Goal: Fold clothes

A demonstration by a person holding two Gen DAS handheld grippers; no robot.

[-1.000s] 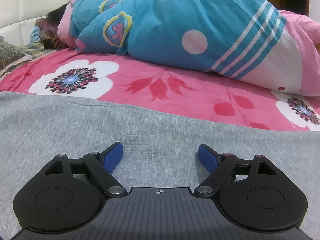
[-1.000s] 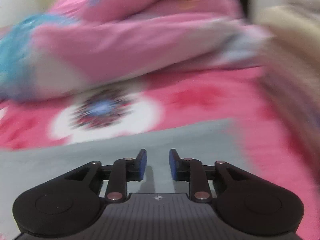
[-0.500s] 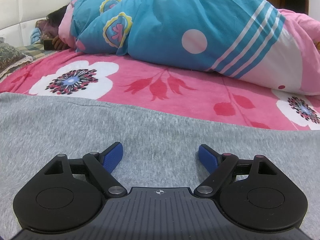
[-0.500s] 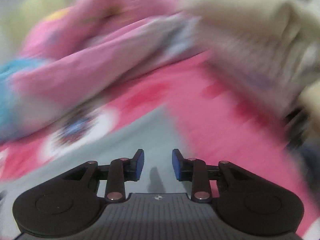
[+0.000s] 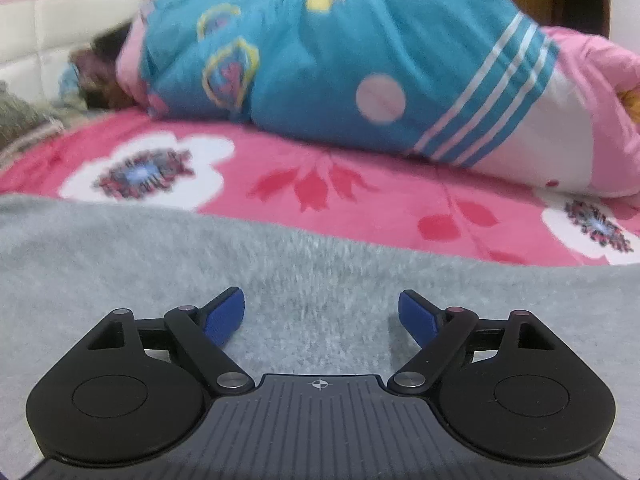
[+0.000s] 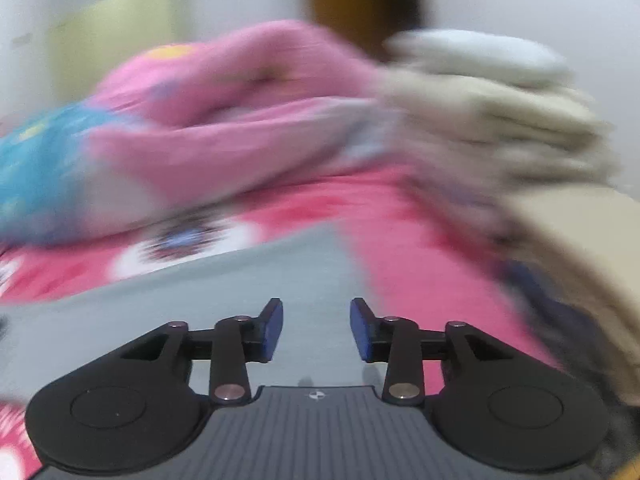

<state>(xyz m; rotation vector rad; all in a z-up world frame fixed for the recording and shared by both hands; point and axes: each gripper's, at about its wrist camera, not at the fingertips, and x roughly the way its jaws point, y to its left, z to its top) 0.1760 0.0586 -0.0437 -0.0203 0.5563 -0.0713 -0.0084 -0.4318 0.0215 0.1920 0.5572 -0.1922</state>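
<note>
A grey knit garment (image 5: 168,264) lies spread flat over the pink flowered bedsheet (image 5: 360,196). Just above it my left gripper (image 5: 321,312) stands open, with only cloth showing under the wide gap between its blue pads. The right wrist view is blurred by motion. There my right gripper (image 6: 316,326) hovers over the grey garment (image 6: 224,300) near its right edge, its jaws opening and nothing between them.
A person lies under a blue and pink quilt (image 5: 360,64) along the far side of the bed, head (image 5: 104,76) at the left by a white headboard. A stack of beige and white folded clothes (image 6: 504,120) sits at the right, with dark fabric (image 6: 560,320) below it.
My right gripper swung to the right along the garment toward its edge, and its jaws have spread wider. The left gripper has stayed put over the grey cloth.
</note>
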